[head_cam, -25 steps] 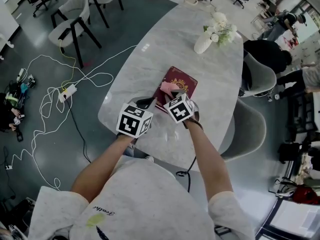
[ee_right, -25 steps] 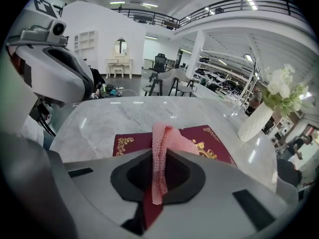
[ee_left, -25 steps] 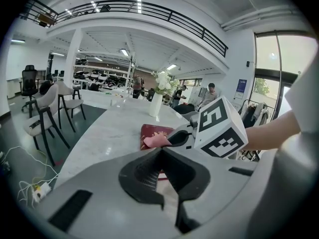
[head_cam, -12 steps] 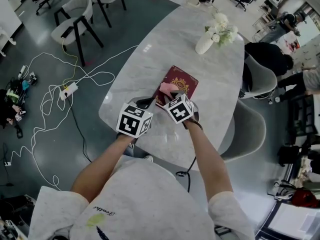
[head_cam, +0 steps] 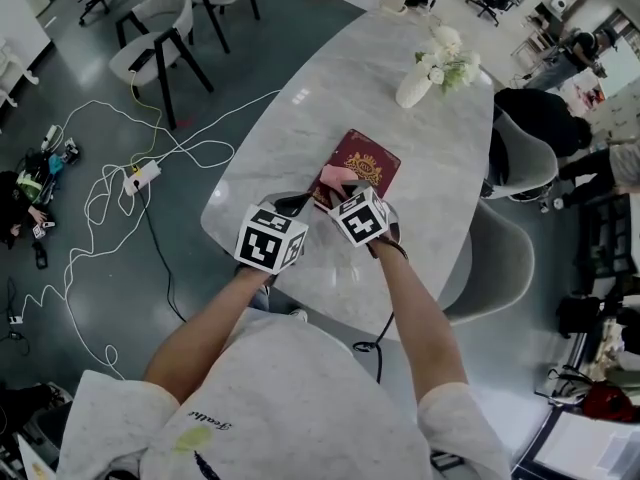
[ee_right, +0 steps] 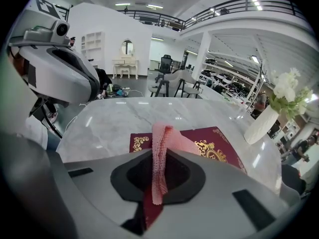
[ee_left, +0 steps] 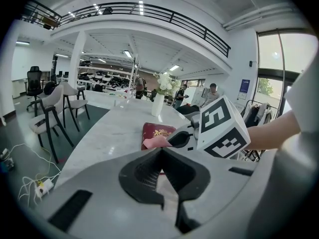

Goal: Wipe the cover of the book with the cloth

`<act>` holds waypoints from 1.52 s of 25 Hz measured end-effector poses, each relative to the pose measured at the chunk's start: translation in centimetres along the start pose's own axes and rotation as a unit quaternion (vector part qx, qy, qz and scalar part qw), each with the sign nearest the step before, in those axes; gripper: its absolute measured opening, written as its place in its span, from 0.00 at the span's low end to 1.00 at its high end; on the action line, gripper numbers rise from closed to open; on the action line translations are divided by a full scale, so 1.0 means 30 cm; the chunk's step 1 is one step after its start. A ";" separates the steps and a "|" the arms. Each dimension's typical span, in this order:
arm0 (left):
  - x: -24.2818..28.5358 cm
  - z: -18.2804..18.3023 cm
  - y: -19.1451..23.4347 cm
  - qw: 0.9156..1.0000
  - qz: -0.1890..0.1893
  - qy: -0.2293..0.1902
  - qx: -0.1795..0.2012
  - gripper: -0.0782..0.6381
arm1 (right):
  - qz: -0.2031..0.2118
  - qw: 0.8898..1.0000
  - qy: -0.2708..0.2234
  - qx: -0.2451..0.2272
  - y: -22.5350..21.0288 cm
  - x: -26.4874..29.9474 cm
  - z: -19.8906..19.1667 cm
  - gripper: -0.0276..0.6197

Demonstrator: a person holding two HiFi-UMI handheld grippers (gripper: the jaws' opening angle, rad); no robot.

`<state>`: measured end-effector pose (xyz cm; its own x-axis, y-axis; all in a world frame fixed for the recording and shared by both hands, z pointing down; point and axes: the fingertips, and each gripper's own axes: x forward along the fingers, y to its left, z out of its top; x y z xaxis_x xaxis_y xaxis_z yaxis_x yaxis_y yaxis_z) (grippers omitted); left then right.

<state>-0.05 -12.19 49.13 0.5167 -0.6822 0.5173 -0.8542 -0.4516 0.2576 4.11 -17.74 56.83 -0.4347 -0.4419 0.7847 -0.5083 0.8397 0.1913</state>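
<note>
Clamped in the right gripper (ee_right: 158,156): a strip of pink cloth (ee_right: 160,133), pinched between fingers (ee_right: 189,176) closed down to the cloth's own thickness, its free end folding forward onto the cover of the dark red book (ee_right: 219,146). Flat on the marble table (head_cam: 330,88), that book, gilt cover up, toward the table's near end, with the cloth touching its near left corner. Just left of that corner, over bare marble, the left gripper (ee_left: 162,150): tips together, seemingly on nothing, though the dark pads make that hard to confirm.
</note>
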 end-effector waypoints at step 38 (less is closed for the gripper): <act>-0.050 -0.027 -0.034 1.000 0.005 -0.009 -0.005 0.12 | 0.037 0.999 -0.002 -0.026 0.114 -0.054 -0.009 0.07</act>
<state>0.01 -10.24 48.76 0.5083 -0.6968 0.5061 -0.8602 -0.4389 0.2596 3.26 -14.06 56.38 -0.4732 -0.3785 0.7955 -0.4349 0.8857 0.1628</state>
